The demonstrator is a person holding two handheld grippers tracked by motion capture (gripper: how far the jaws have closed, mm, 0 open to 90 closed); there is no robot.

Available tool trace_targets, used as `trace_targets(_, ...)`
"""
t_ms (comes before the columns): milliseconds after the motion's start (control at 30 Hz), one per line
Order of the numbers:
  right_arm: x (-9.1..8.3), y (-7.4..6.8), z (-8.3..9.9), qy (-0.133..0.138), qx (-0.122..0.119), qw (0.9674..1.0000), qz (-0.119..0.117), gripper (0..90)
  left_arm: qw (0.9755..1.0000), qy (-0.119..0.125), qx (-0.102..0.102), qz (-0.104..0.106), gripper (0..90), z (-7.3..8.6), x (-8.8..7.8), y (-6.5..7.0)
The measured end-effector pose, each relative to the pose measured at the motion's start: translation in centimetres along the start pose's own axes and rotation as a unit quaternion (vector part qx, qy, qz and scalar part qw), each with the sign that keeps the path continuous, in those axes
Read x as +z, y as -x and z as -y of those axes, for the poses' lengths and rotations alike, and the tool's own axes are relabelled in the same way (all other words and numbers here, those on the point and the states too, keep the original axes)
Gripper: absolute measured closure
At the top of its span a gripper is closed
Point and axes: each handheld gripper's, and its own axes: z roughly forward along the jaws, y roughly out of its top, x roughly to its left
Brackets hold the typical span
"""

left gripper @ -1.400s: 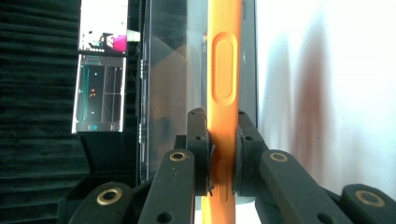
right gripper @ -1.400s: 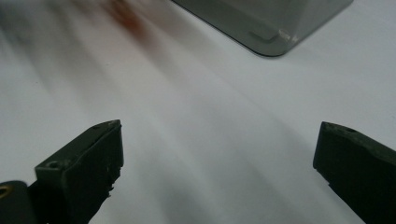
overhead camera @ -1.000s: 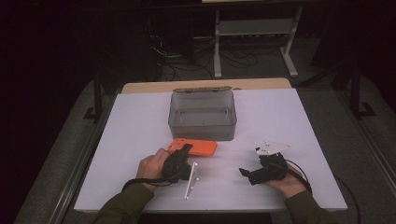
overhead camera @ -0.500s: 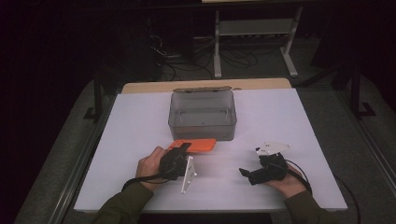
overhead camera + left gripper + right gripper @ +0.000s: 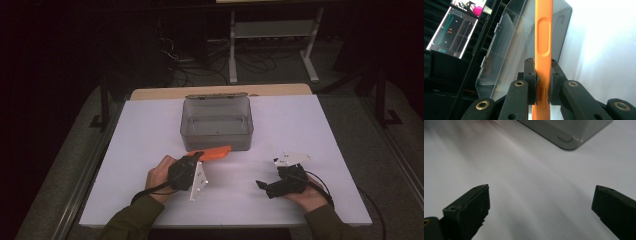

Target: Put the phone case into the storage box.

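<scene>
1. Between the left gripper's [image 5: 541, 82] two black jaws sits the flat orange silicone phone case [image 5: 543, 47], clamped across its thin edge, its side button moulding in plain sight in the left gripper view. In the high view the case [image 5: 212, 153] sticks out of that gripper [image 5: 192, 162] toward the box, seemingly lifted off the white table [image 5: 150, 130].
2. Just beyond the case's far end stands the clear grey plastic box with a hinged lid [image 5: 216, 122], open at the top; in the left gripper view its wall [image 5: 506, 45] rises right behind the case.
3. On the person's other side, the right gripper [image 5: 265, 187] rests low over the table, well apart from the case, its jaws spread wide with nothing between them [image 5: 540, 212].
4. My reading: the carry step is in hand, with the case grasped and headed for the box.
5. The next move likely calls for raising the case over the box's near wall, lowering it inside, then releasing; tilting it may help clear the rim.
</scene>
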Motion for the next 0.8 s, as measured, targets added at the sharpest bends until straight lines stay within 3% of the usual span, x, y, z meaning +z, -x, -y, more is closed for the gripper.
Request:
trace_targets(400,0.0,-0.1,0.0,0.0,-0.001,1.0,0.001,1.2,0.9982,0.015,-0.054,0.022,80.0,0.1,-0.1,-0.8)
trace_targets(633,0.0,0.0,0.0,0.001,-0.001,1.0,0.001,1.2,0.9952,0.024,-0.088,0.035,80.0,0.2,-0.2,-1.2)
trace_targets(800,0.0,0.0,0.0,0.0,0.0,1.0,0.001,1.2,0.9918,0.03,-0.114,0.048,80.0,0.4,-0.1,-1.5)
